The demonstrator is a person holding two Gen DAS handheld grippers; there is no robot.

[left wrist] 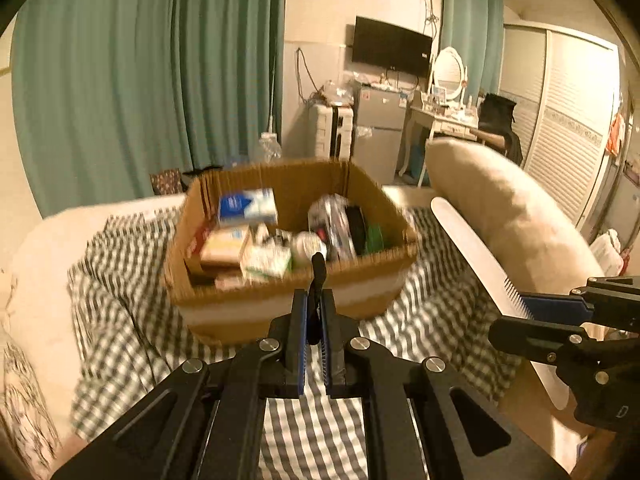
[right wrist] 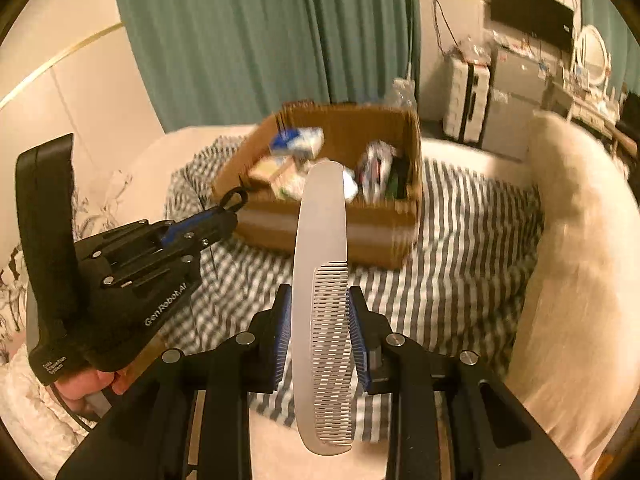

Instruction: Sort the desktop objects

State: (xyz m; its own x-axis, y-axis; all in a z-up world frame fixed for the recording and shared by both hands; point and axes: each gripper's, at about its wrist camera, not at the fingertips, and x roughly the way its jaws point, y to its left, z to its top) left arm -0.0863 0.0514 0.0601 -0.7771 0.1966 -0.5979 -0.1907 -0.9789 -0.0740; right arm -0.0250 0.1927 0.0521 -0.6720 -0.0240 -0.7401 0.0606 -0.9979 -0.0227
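Note:
A cardboard box (left wrist: 280, 304) full of small packets and items sits on a checked cloth (left wrist: 120, 304); it also shows in the right wrist view (right wrist: 332, 232). My left gripper (left wrist: 315, 300) is shut on a small black clip (left wrist: 318, 276), held just in front of the box's near wall. In the right wrist view the left gripper (right wrist: 224, 216) holds the black clip (right wrist: 234, 200) by the box's left corner. My right gripper (right wrist: 318, 312) is shut on a long white comb (right wrist: 320, 240) that points toward the box. The comb (left wrist: 472, 252) also shows in the left wrist view, right of the box.
A cream pillow (left wrist: 512, 216) stands right of the box, also in the right wrist view (right wrist: 576, 240). Green curtains (left wrist: 140, 80) hang behind. A plastic bottle (left wrist: 267, 148), a suitcase (left wrist: 332, 132), a small fridge (left wrist: 378, 128) and a dressing table (left wrist: 444, 120) stand beyond.

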